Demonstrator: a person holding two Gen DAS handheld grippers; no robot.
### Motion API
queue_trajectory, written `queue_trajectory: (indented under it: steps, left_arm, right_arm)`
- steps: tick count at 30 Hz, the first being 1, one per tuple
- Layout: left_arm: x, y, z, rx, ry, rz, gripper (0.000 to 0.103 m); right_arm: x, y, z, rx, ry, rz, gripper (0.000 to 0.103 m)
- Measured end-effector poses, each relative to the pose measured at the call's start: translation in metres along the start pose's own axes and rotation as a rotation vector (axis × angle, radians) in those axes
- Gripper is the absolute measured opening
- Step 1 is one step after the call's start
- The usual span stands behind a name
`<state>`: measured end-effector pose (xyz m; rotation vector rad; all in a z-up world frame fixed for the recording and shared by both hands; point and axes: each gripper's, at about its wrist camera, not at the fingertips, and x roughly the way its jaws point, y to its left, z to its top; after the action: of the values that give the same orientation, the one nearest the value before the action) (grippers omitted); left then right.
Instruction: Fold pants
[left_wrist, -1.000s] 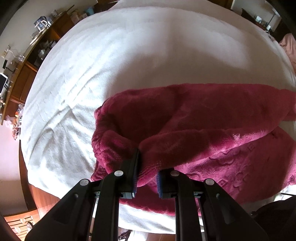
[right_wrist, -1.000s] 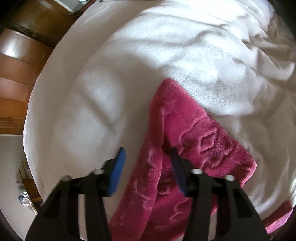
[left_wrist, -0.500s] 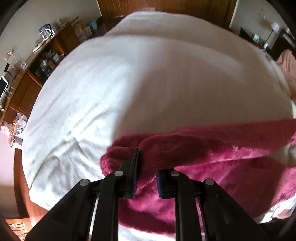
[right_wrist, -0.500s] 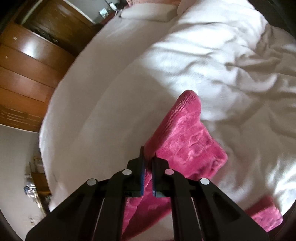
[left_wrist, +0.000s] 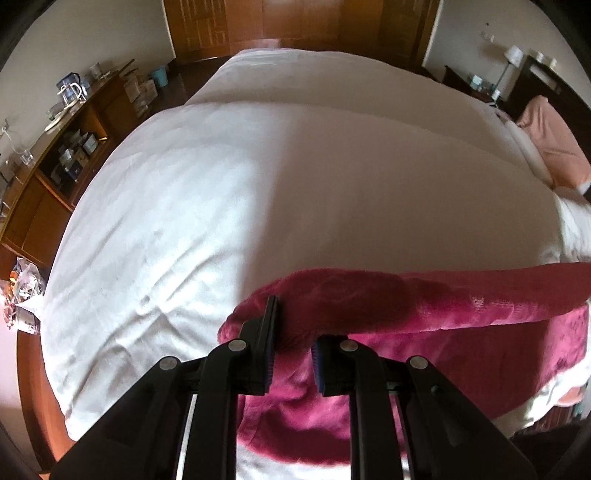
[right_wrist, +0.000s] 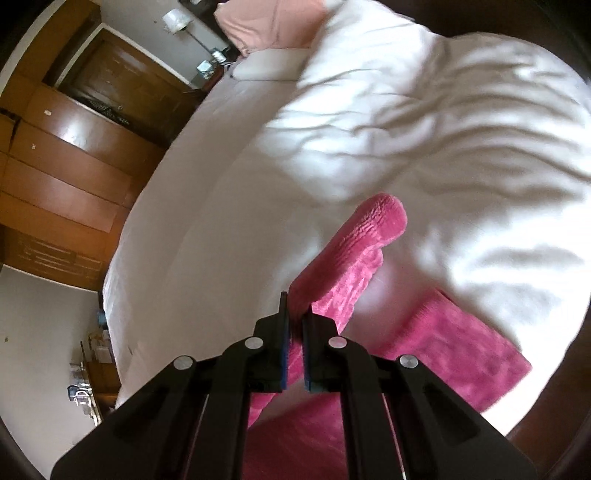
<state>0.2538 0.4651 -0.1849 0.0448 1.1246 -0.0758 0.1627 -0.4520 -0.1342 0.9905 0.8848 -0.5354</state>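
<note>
The pants (left_wrist: 424, 299) are thick crimson fleece with an embossed pattern, lying on a white bed (left_wrist: 258, 192). My left gripper (left_wrist: 293, 332) is shut on a bunched edge of the pants and holds it above the bed; the fabric stretches off to the right as a raised band. In the right wrist view my right gripper (right_wrist: 295, 321) is shut on another edge of the pants (right_wrist: 354, 254), with a ribbed cuff sticking up beyond the fingertips. The lower leg (right_wrist: 461, 354) lies flat on the bed to the right.
A wooden sideboard (left_wrist: 62, 147) with a kettle and small items runs along the bed's left side. Wooden wardrobe doors (right_wrist: 66, 166) stand beyond the bed. A pink cloth (left_wrist: 554, 144) and pillows (right_wrist: 269, 70) lie at the head, beside a bedside lamp (left_wrist: 511, 59).
My right gripper closed on the pants edge and lifted it. My left gripper kept its hold and rose, pulling the fabric up off the bed into a stretched band.
</note>
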Motion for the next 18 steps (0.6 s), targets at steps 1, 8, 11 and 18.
queue_trajectory:
  steps: [1,8,11,18]
  left_arm:
    - [-0.003,0.002,-0.009,0.005,0.006,0.000,0.016]
    - [-0.017,-0.003,-0.086,0.020,0.070,0.045,0.016]
    - [-0.013,-0.009,-0.117,0.007,0.115,0.063,0.016]
    - [0.011,-0.036,-0.170,0.095,0.205,0.163,0.016]
  right_arm:
    - [-0.003,-0.006,-0.005,0.004,0.001,-0.004,0.005]
    - [-0.008,-0.081,-0.051,0.054,0.049,-0.044,0.005]
    - [-0.006,-0.099,-0.063,0.050,0.065,-0.057,0.005]
    - [0.000,-0.133,-0.077,0.032,0.092,-0.044,0.005]
